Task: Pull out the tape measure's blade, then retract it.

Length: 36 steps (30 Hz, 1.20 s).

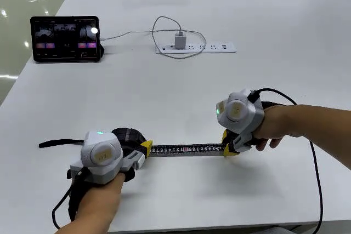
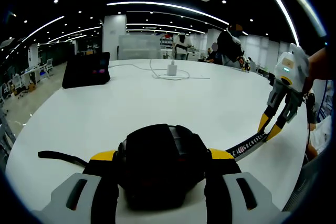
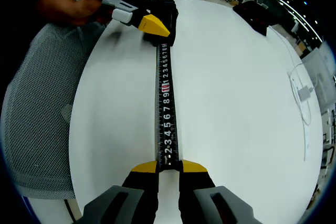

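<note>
Pinching outstretched blade (image 3: 167, 129), right claw (image 3: 169, 168).

the left tongs (image 2: 160, 156) rise from the bottom edge, their grey jaws with yellow tips clamped on either side of a black tape measure (image 2: 160, 174) that sits on the white counter (image 2: 131, 103). a dark strap (image 2: 60, 157) trails from the case to the left across the counter. the blade (image 2: 247, 146) runs out to the right, numbers showing, and its far end is pinched between the yellow tips of the right tongs (image 2: 268, 131), which come down from the right edge. farther back, a dark tablet (image 2: 86, 69) stands at the left, and a white charger (image 2: 172, 70) sits on a power strip (image 2: 184, 77) with a looping cable (image 2: 137, 67). people (image 2: 229, 45) stand beyond the counter.
</note>
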Available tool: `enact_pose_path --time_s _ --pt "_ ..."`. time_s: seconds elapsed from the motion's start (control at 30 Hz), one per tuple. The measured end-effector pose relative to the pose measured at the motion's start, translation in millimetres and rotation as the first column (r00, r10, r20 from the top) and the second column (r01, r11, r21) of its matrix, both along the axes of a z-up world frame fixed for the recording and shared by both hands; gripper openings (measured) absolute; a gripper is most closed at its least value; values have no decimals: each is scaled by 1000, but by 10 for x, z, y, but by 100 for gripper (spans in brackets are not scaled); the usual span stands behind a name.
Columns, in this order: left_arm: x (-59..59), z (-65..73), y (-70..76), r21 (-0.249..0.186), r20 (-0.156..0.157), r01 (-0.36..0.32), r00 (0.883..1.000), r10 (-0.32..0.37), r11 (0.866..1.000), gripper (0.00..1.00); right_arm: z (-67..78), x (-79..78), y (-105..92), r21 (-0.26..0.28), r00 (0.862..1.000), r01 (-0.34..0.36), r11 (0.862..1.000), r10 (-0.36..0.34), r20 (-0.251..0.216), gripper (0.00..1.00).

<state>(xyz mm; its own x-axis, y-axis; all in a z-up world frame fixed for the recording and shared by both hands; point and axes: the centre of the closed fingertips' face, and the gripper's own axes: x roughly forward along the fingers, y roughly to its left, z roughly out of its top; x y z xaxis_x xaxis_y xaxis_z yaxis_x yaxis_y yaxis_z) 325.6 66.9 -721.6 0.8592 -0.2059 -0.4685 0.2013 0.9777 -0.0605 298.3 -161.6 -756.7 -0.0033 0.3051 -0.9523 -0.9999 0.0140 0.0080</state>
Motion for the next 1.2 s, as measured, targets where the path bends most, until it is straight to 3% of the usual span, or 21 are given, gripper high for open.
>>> enact_pose_path --time_s 1.2 --pt "-1 -3 -5 -1 -1 2 1000 -2 1000 62 -9 -3 161 2 1000 10 1000 -10 6 10"
